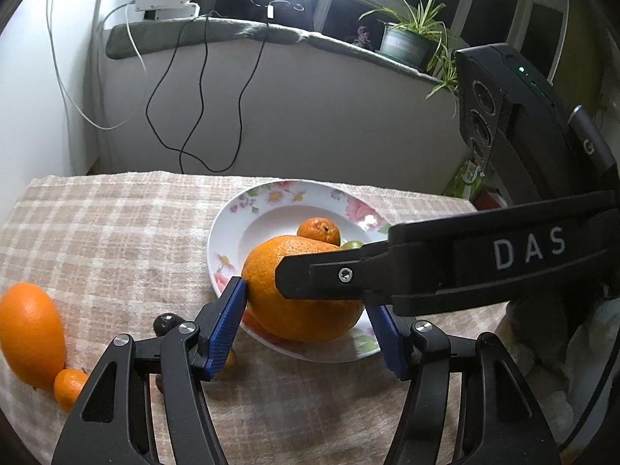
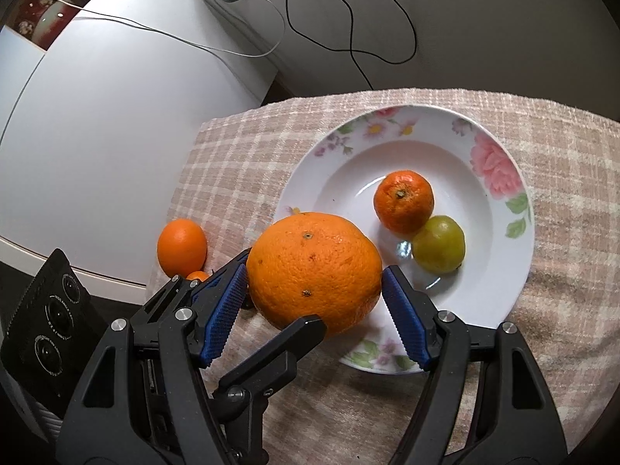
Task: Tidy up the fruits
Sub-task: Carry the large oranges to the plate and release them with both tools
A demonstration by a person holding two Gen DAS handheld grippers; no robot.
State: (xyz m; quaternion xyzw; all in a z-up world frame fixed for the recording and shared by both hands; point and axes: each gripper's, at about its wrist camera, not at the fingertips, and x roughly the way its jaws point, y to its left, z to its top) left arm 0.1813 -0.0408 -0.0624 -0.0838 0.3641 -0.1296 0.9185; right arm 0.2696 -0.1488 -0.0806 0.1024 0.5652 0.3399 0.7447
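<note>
Jaws: left gripper (image 1: 306, 312) and right gripper (image 2: 316, 312) both bracket the big orange (image 2: 314, 273) at the plate (image 2: 503, 271) rim, contact unclear on both, so it could roll off onto the worktop if neither grips.

From the left wrist we see the right gripper (image 1: 294, 277) covering much of the large orange (image 1: 302, 290), and only a sliver of the green fruit (image 1: 352, 244). A dark object (image 1: 166, 322) behind the fingers (image 1: 226, 325): unidentifiable.
</note>
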